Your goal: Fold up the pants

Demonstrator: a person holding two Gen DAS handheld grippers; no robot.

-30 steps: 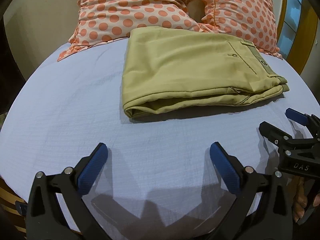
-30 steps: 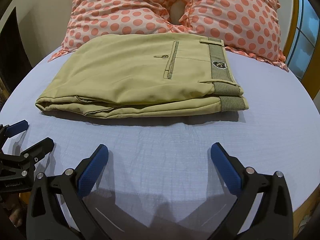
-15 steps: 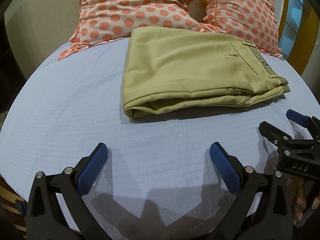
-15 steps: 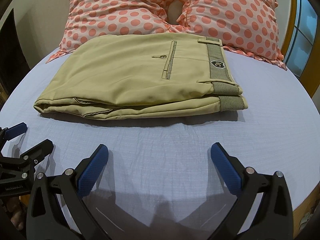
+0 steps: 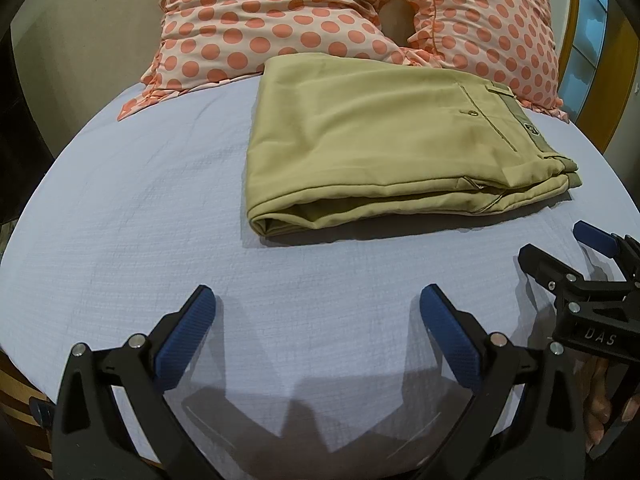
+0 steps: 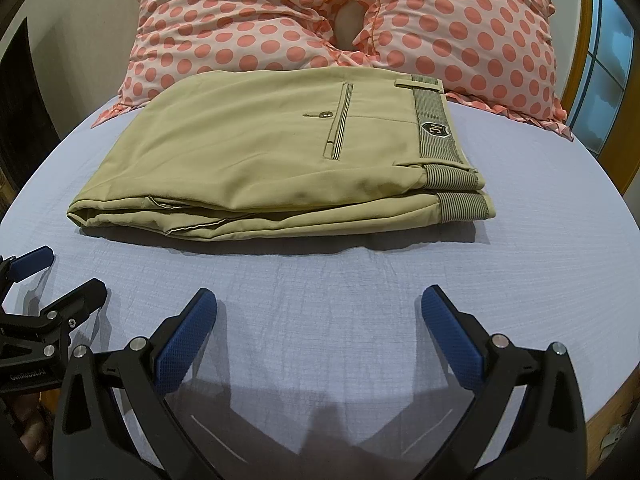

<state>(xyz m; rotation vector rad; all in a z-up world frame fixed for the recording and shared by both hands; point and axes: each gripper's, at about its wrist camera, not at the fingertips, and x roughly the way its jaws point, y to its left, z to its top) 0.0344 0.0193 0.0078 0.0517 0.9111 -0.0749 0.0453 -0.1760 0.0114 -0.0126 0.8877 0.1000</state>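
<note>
Evidently the folding is at or near its end: the pants (image 6: 276, 164) lie as a compact rectangle of several layers on the bed (image 6: 360, 280), ahead of both tools and apart from them, with no fabric in either grip. The left tool (image 5: 316, 316) has its 2 blue-padded fingers spread wide and holds nothing; the right tool (image 6: 320, 316) is spread just as wide and is likewise empty. Each tool hangs low over bare sheet, short of the near edge of the bundle.

Judging from this, the step in hand is a check or a retreat, not a fold. If anything remains, it would be a small tidy: the near edge shows stacked hems that do not quite line up (a seam peeks out toward the left tool's side), so a next move would call for a light nudge or a pinch at that edge, without dragging the whole stack across the sheet.

The pants are khaki, smooth on top, with a buttoned back pocket facing up and a striped waistband with a dark crest on the end toward the right tool. Beyond them, 2 polka-dot pillows (image 6: 248, 16) touch the far edge.
</note>
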